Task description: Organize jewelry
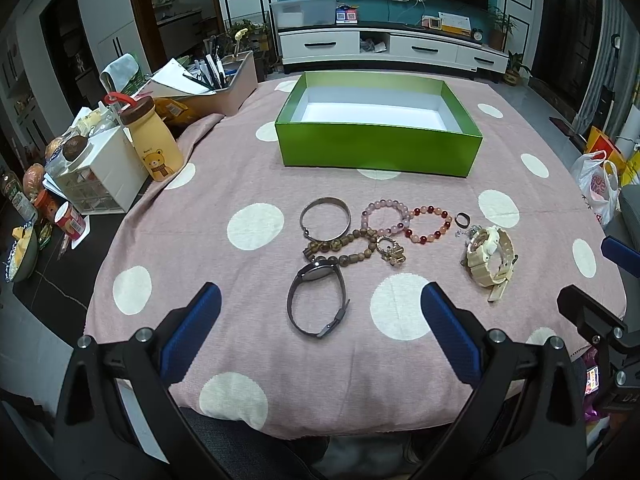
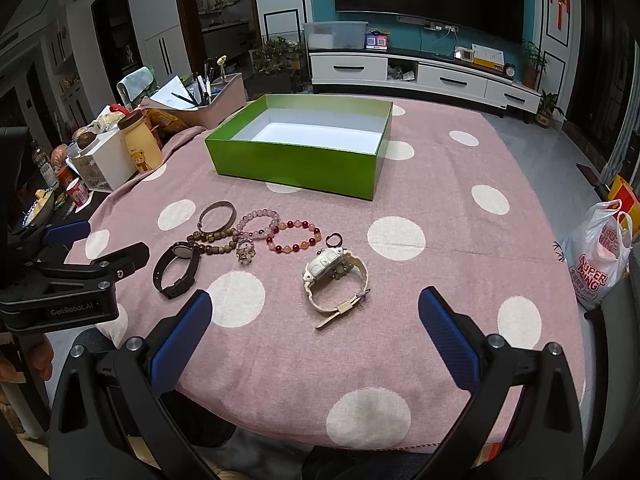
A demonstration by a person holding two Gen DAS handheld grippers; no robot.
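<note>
Both our blue-padded grippers, left (image 1: 320,300) and right (image 2: 315,306), are spread wide and holding nothing; bracelets and watches lie near the green cardboard box (image 1: 376,148).

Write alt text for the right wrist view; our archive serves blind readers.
An open right gripper hovers over a pink polka-dot tablecloth where watches and bracelets lie in a loose group, a cream watch nearest. Behind them sits an empty green box; the left gripper shows at the left edge.

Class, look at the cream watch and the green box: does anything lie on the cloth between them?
Nothing visible does. Bare cloth separates the cream watch from the green box; the bracelets lie left of that path.
</note>
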